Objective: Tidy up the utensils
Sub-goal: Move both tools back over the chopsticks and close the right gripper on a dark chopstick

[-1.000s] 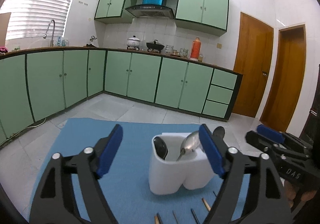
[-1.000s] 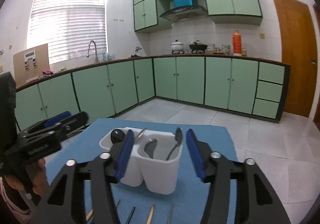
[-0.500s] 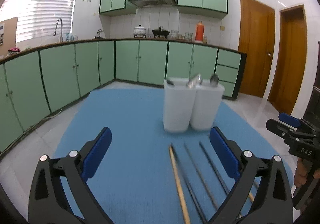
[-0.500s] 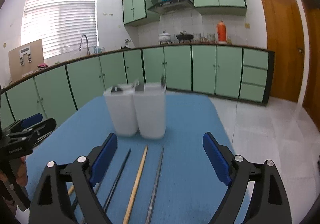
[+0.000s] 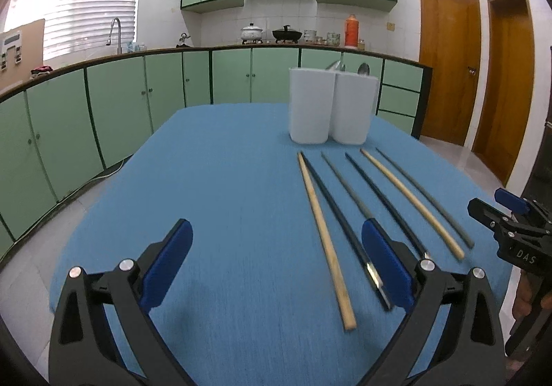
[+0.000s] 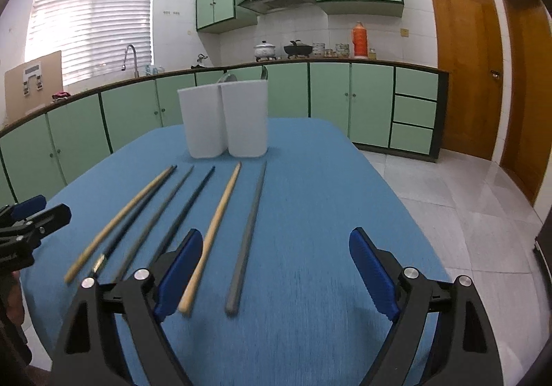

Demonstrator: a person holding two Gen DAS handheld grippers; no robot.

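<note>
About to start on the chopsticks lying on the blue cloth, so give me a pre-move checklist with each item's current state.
1. Left gripper empty and open: ok.
2. Right gripper empty: ok; its jaws are closing slightly, nothing pressed between them.
3. Chopsticks lying apart enough to take one: mostly ok; the left-most wooden one lies close against a dark one.
4. White holder upright on the blue cloth: ok.
5. Room in the holder: cannot tell; only spoon tips show above the rim.
6. Grippers apart from each other: ok.
</note>
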